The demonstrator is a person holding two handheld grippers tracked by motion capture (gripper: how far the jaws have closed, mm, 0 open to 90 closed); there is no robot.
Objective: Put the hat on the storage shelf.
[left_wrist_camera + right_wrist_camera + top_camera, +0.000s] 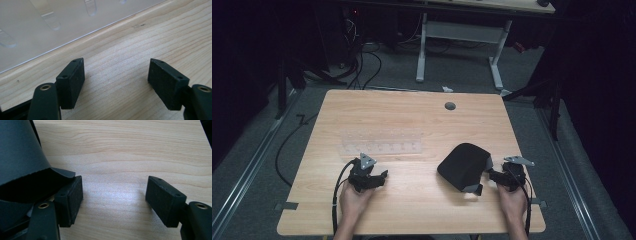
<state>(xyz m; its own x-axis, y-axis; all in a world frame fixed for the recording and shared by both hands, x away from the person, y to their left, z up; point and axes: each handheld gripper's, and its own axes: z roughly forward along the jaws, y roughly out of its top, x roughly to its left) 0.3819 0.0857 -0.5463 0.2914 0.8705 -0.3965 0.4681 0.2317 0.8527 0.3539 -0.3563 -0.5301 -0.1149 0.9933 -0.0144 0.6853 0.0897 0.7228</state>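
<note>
Both grippers were resting low on the table [412,120], near the person's edge. The left gripper [379,176] sat at about 7 o'clock from the table's middle, jaws spread wide with just bare wood between them. Just past it, at its 12 o'clock, lay the clear rack [381,142], a flat see-through block with rows of slots. In the left gripper view the rack's [50,27] edge ran right ahead of the pads, so I'd guess that hand was lined up to go for it.

The right gripper [494,176] was at about 4 o'clock, jaws also wide apart and pinching nothing. The black cap [464,165] sat on the table just beside it; in the right gripper view, the cap's [22,157] brim hung over one pad. Looked like it was parked there for an easy grab.
</note>
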